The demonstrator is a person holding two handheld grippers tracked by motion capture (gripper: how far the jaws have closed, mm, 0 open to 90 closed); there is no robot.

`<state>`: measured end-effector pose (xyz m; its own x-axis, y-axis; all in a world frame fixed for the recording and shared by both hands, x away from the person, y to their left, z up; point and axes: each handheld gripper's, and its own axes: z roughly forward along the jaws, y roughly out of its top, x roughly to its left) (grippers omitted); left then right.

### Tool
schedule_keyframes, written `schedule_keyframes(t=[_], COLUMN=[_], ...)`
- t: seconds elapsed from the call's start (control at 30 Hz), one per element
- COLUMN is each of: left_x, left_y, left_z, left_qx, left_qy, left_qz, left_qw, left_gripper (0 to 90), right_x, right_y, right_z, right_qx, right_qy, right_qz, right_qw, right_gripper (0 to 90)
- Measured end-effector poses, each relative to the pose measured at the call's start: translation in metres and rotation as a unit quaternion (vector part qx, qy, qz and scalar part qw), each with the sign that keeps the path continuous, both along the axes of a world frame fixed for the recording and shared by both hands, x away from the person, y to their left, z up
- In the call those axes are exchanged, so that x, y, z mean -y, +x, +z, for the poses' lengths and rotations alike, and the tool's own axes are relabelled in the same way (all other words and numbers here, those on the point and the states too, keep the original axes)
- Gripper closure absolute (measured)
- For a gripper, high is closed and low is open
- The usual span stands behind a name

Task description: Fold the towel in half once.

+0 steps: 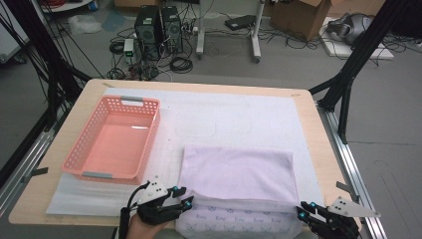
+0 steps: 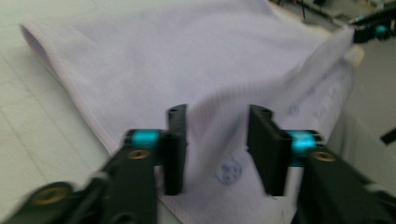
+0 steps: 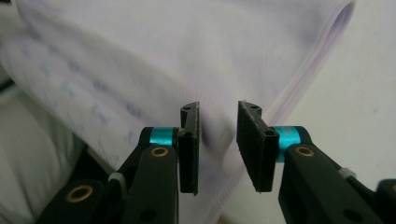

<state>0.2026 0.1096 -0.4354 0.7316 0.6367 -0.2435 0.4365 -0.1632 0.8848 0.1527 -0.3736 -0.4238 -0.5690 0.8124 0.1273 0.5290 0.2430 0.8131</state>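
A pale lilac cloth (image 1: pixel 238 175), folded into a rectangle, lies on the white mat (image 1: pixel 239 119) that covers the wooden table (image 1: pixel 318 149), toward the 6 o'clock edge in the high view. Its upper layer is plain; a lower layer printed with small blue motifs sticks out along the near edge. A pink plastic basket (image 1: pixel 69 159) stands at about 9 o'clock of the cloth, just beside it and not touching.

The left gripper (image 1: pixel 181 196) sits at the cloth's 7 o'clock corner, held in a hand (image 1: pixel 144 226) coming in from the bottom. In the left gripper view, its 2 jaws stand partly apart with a raised fold of the cloth (image 2: pixel 215 135) between them; the pads do not press on it, so nothing is gripped.

The right gripper (image 1: pixel 304 208) is at the cloth's 5 o'clock corner. In the right gripper view, its jaws leave a narrower gap, with the hemmed edge of the cloth (image 3: pixel 219 130) lying in that gap; the picture is blurred there, but the pads appear clear of the fabric.
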Motion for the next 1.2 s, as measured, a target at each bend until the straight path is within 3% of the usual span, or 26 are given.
schedule_keyframes(t=[0.1,0.13,0.2,0.27,0.37,0.43,0.5,0.57,0.7,0.8,0.9,1.03,1.1,1.2], left_x=[-0.005,-0.005,-0.004,-0.001,0.007,0.01,0.009,0.007,0.004,0.002,0.0,-0.006,-0.007,-0.007], left_y=[0.011,0.015,0.025,0.037,0.04,0.035,0.03,0.025,0.013,0.0,-0.009,-0.004,0.005,0.022], left_z=[0.005,0.005,0.002,-0.004,-0.012,-0.017,-0.021,-0.02,-0.018,-0.016,-0.012,-0.004,-0.002,-0.004], left_qx=[0.004,0.002,-0.007,-0.037,-0.059,-0.062,-0.073,-0.068,-0.074,-0.062,-0.053,-0.018,0.0,0.013], left_qy=[-0.025,-0.025,-0.015,-0.005,0.009,0.019,0.026,0.025,0.044,0.072,0.076,0.037,0.022,0.018], left_qz=[0.02,0.024,0.034,0.035,0.023,0.008,0.003,0.001,-0.005,-0.011,-0.009,0.017,0.032,0.054], left_qw=[0.9995,0.9994,0.9993,0.9987,0.9979,0.9979,0.997,0.9973,0.9962,0.9955,0.9956,0.999,0.9992,0.9983], left_gripper=[47.1,46.8,47.2,47.4,47.4,49.8,51.6,53.6,57.6,60.9,60.4,51.2,47.7,46.2], right_x=[0.001,-0.001,-0.008,-0.012,-0.015,-0.017,-0.018,-0.015,-0.011,-0.01,-0.007,0.0,0.003,0.002], right_y=[0.005,0.008,0.02,0.033,0.049,0.048,0.041,0.033,0.019,0.005,-0.007,-0.01,-0.004,0.007], right_z=[0.008,0.009,0.009,0.003,-0.012,-0.017,-0.019,-0.019,-0.018,-0.018,-0.015,-0.009,-0.005,-0.004], right_qx=[0.021,0.026,0.032,0.021,-0.024,-0.038,-0.041,-0.043,-0.048,-0.054,-0.058,-0.036,-0.016,-0.005], right_qy=[0.026,0.024,-0.011,-0.037,-0.041,-0.041,-0.057,-0.056,-0.057,-0.065,-0.074,-0.055,-0.033,-0.027], right_qz=[-0.014,-0.018,-0.031,-0.04,-0.034,-0.014,0.003,0.006,0.019,0.032,0.034,0.011,-0.015,-0.036], right_qw=[0.9994,0.9992,0.999,0.9983,0.9983,0.9983,0.9975,0.9975,0.997,0.9959,0.995,0.9978,0.9992,0.999], right_gripper=[65.8,65.9,67.1,68.0,73.5,75.4,76.4,76.3,77.5,80.6,82.0,76.4,75.7,75.0])
